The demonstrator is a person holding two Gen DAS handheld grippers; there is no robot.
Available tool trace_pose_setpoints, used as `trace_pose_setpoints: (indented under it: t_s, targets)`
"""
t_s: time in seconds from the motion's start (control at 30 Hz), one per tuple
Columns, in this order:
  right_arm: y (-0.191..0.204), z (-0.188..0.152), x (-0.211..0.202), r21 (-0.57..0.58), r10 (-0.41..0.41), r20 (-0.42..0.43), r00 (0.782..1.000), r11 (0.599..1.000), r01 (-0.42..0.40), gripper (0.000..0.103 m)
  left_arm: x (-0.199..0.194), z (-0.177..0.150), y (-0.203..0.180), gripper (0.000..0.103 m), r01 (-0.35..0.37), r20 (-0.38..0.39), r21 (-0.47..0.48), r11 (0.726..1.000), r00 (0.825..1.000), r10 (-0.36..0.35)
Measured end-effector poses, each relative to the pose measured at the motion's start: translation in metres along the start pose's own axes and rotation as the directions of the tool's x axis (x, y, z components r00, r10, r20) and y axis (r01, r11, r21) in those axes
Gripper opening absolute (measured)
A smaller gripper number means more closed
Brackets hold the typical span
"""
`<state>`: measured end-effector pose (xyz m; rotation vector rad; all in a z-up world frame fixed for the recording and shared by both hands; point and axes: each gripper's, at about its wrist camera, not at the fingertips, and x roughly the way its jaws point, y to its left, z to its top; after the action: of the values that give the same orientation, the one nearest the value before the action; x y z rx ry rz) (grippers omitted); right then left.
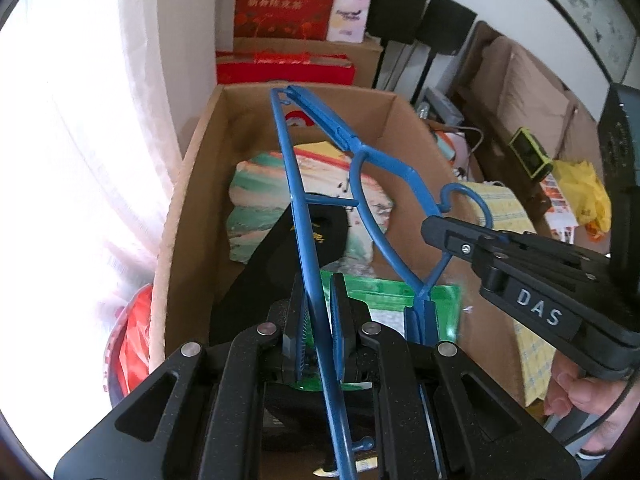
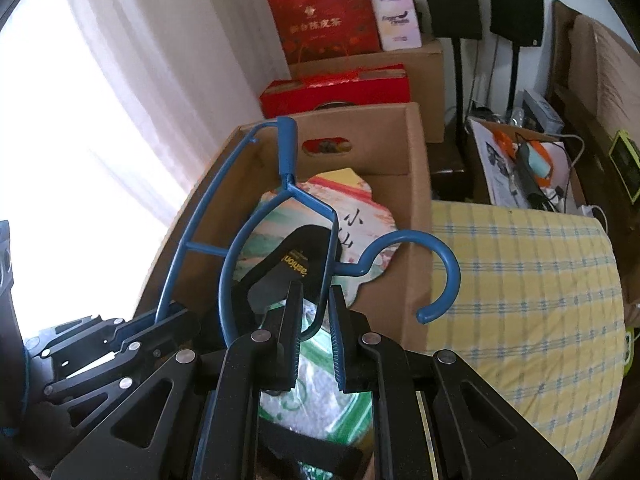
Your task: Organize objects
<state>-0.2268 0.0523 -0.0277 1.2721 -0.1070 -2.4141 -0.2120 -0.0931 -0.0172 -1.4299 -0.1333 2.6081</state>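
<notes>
A blue plastic clothes hanger (image 1: 296,184) is held over an open cardboard box (image 1: 176,216). My left gripper (image 1: 318,292) is shut on the hanger's long bottom bar. My right gripper (image 2: 316,300) is shut on the hanger's shoulder below its hook (image 2: 436,264); it also shows in the left wrist view (image 1: 444,232) beside the hook (image 1: 472,200). The hanger (image 2: 208,240) arcs over the box (image 2: 416,216). Inside the box lie a black insole (image 2: 296,264), a green packet (image 1: 384,304) and folded patterned paper (image 1: 260,196).
Red gift bags (image 1: 286,0) and more cartons (image 2: 424,76) stand behind the box. A yellow checked cloth (image 2: 520,288) covers a surface to the right. Two black speakers on stands (image 2: 452,4) stand at the back. A white curtain (image 1: 80,140) hangs at left.
</notes>
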Motion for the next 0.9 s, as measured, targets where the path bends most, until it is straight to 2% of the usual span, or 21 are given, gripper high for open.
trace_pose_setpoints:
  t_s: [0.23, 0.3, 0.37, 0.5, 0.6, 0.67, 0.77, 0.9]
  targets:
    - [0.005, 0.001, 0.01, -0.013, 0.016, -0.009, 1.0, 1.0, -0.016, 0.014, 0.015, -0.002, 0.015, 0.01, -0.045, -0.016, -0.018, 0.999, 0.999, 0.044]
    - [0.006, 0.0, 0.008, -0.019, 0.013, -0.008, 1.0, 1.0, -0.013, 0.015, 0.016, -0.003, 0.019, 0.012, -0.055, -0.018, -0.028, 0.998, 0.998, 0.055]
    - [0.005, 0.0, 0.003, -0.021, 0.007, 0.001, 1.0, 1.0, -0.007, 0.015, 0.015, -0.004, 0.022, 0.022, -0.055, -0.017, -0.039, 0.998, 0.998, 0.055]
    - [-0.001, -0.001, -0.008, -0.014, 0.011, 0.017, 1.0, 1.0, -0.011, 0.017, 0.008, -0.005, 0.021, 0.025, -0.065, -0.006, -0.033, 0.997, 0.998, 0.065]
    - [-0.003, -0.003, -0.017, -0.023, -0.009, 0.03, 0.999, 1.0, 0.009, 0.027, -0.002, -0.007, 0.016, 0.036, -0.066, 0.013, -0.023, 0.998, 0.998, 0.066]
    - [-0.005, -0.005, -0.022, -0.029, -0.023, 0.041, 0.999, 0.999, 0.025, 0.032, -0.008, -0.008, 0.014, 0.05, -0.058, 0.026, -0.025, 0.998, 0.998, 0.058]
    - [-0.008, -0.008, -0.029, -0.04, -0.044, 0.048, 0.998, 0.998, 0.046, 0.043, -0.017, -0.007, 0.01, 0.066, -0.052, 0.053, -0.027, 0.998, 0.997, 0.054]
    - [-0.013, -0.014, -0.04, -0.046, -0.07, 0.066, 0.995, 0.996, 0.073, 0.056, -0.024, -0.007, 0.004, 0.076, -0.06, 0.072, -0.016, 0.998, 0.996, 0.061]
